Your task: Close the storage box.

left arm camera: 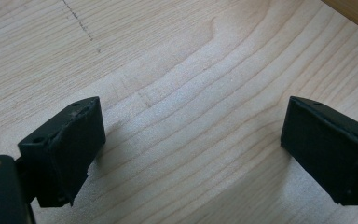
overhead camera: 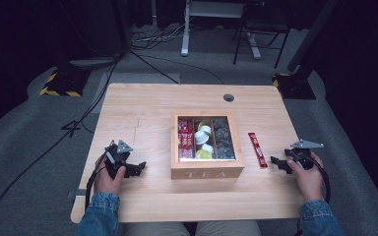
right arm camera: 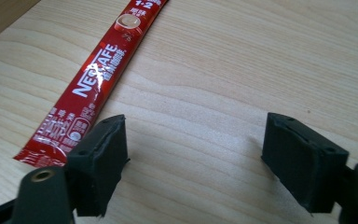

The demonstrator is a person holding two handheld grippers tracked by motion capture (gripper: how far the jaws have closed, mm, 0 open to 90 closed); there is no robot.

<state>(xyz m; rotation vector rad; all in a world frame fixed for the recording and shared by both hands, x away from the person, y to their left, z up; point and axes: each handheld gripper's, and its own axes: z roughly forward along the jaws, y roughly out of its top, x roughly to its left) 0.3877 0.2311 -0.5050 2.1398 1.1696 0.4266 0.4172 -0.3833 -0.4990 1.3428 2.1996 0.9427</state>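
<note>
— Looking down from the high view, what is seen at the table's (overhead camera: 142,105) edges?

— A wooden tea box (overhead camera: 206,172) is set at the middle of the light wood top, its front wall near the person's edge. Bare wood is left open on both sides of it, more on the left than on the right. A red coffee stick (overhead camera: 257,149) is laid flat on the right, just beside the box's right wall and apart from it, running roughly parallel to that wall.

— Where is the right gripper (overhead camera: 278,162) held?

— It is held low near the table's right edge, just beyond the near end of the stick, pointed toward the box. The right hand (overhead camera: 309,176) is wrapped around its body, with a denim sleeve (overhead camera: 319,216) coming in from the bottom.

— And its jaws?

— In the right gripper view the right gripper (right arm camera: 193,154) is seen spread wide over bare wood, with nothing between its pads. The coffee stick (right arm camera: 95,77) is passed just outside one jaw, its near end beside that jaw's tip; whether they touch cannot be told.

— And the other side?

— The left gripper (overhead camera: 138,168) is kept low over the open wood left of the box, well apart from it, gripped by the left hand (overhead camera: 109,179). In the left gripper view the left gripper (left arm camera: 191,140) is shown wide apart, and only wood grain is framed between the pads.
</note>
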